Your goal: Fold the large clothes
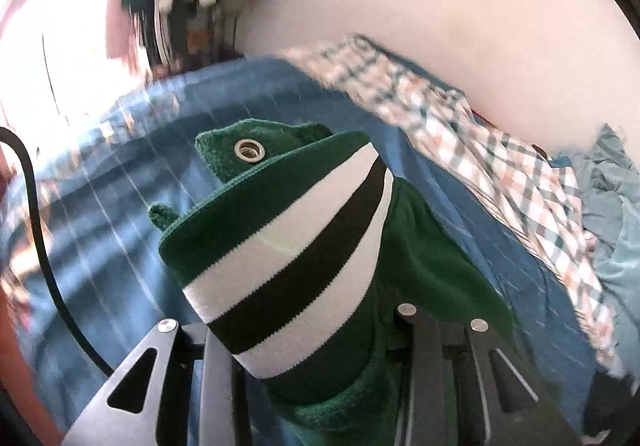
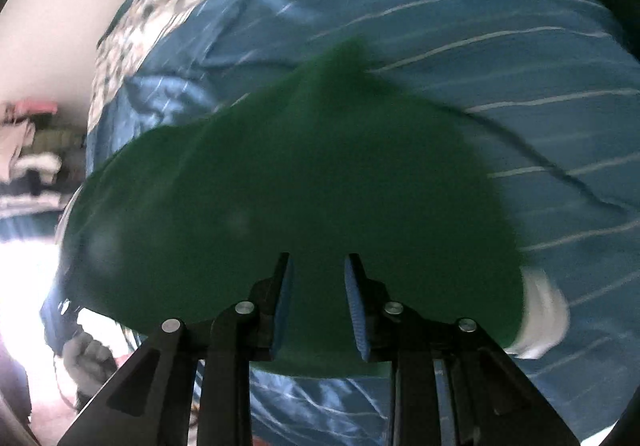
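Green fleece, the garment [image 1: 420, 246] fills the centre of the left wrist view, its white-and-black striped band [image 1: 296, 258] and metal eyelet [image 1: 249, 150] bunched over the left gripper [image 1: 304, 358], whose fingers are hidden, so I cannot tell their state. In the right wrist view the right gripper [image 2: 318, 306] has its blue pads [image 2: 356, 310] apart over the garment's lower centre. Blue striped bedding [image 1: 100, 206] lies beneath, with a plaid shirt [image 1: 500, 166] at the right.

garment [image 1: 424, 246]: dark green, with a white-black-white striped band [image 1: 296, 258]
eyelet [image 1: 250, 150]: silver metal
bedcover [image 2: 480, 46]: blue, thin white stripes
shirt [image 1: 500, 150]: white, orange and teal check
right tool pads [image 2: 356, 310]: blue
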A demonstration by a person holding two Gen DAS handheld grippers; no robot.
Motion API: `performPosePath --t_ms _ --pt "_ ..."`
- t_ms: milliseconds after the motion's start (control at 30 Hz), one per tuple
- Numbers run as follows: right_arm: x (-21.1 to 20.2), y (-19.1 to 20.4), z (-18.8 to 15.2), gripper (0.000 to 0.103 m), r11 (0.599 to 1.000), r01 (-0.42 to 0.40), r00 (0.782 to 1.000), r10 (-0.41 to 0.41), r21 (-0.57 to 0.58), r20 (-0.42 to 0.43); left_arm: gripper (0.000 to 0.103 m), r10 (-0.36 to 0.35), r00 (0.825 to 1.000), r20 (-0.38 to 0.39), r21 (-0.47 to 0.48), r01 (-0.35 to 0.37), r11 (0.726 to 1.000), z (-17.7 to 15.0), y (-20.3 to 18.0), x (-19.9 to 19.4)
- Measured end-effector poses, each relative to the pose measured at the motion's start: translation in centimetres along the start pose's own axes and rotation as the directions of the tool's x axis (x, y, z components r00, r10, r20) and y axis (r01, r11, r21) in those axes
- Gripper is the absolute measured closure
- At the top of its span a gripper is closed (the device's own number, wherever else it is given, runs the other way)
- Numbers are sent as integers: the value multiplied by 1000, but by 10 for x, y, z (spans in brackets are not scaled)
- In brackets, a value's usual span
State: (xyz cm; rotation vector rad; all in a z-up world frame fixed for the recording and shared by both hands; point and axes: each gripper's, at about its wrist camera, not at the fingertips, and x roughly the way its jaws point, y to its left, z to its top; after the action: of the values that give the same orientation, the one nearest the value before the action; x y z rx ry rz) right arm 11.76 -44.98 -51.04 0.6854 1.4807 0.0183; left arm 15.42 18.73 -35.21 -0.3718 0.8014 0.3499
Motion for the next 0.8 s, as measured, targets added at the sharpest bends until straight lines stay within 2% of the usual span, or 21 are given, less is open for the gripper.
performPosePath --t_ms 100,167,267,300,367,400,533,633,667,733,767,800 --pt "-16 -28 0 69 997 36 999 -38 64 18 73 19 998 58 76 -24 997 21 0 -26" --pt "-22 -57 -6 69 992 29 999 -30 122 10 73 2 997 76 130 -12 991 25 -10 -42" --pt "-19 -90 -20 69 978 51 999 -49 202 -13 73 -119 993 25 207 111 972 13 -53 -62" --pt "-19 -100 -27 69 973 66 998 -64 220 -18 73 -178 984 -20 245 177 953 -1 -80 -67" --pt "-17 -117 -39 69 966 86 996 -83 244 -22 74 -260 960 -101 260 278 925 -26 -113 -74" --pt "-19 -128 -47 69 961 93 996 -91 259 -21 74 -307 939 -157 266 340 902 -46 -139 -76" --pt "-14 -144 -62 69 948 115 993 -115 298 -18 74 -406 860 -311 317 496 808 -124 -218 -84" --pt "-8 -152 -72 69 938 128 992 -127 322 -24 74 -449 783 -431 352 604 715 -188 -262 -89" --pt "-9 -159 -77 69 936 135 991 -133 325 -28 74 -451 766 -457 360 624 694 -202 -269 -90" --pt "-9 -164 -83 69 933 144 989 -143 331 -29 74 -439 716 -543 383 677 629 -248 -287 -85" --pt "-10 -168 -86 69 931 148 989 -145 335 -32 74 -416 703 -577 395 685 612 -268 -292 -79" --pt "-10 -172 -90 69 928 153 988 -148 341 -40 74 -380 699 -606 414 685 600 -284 -297 -70"
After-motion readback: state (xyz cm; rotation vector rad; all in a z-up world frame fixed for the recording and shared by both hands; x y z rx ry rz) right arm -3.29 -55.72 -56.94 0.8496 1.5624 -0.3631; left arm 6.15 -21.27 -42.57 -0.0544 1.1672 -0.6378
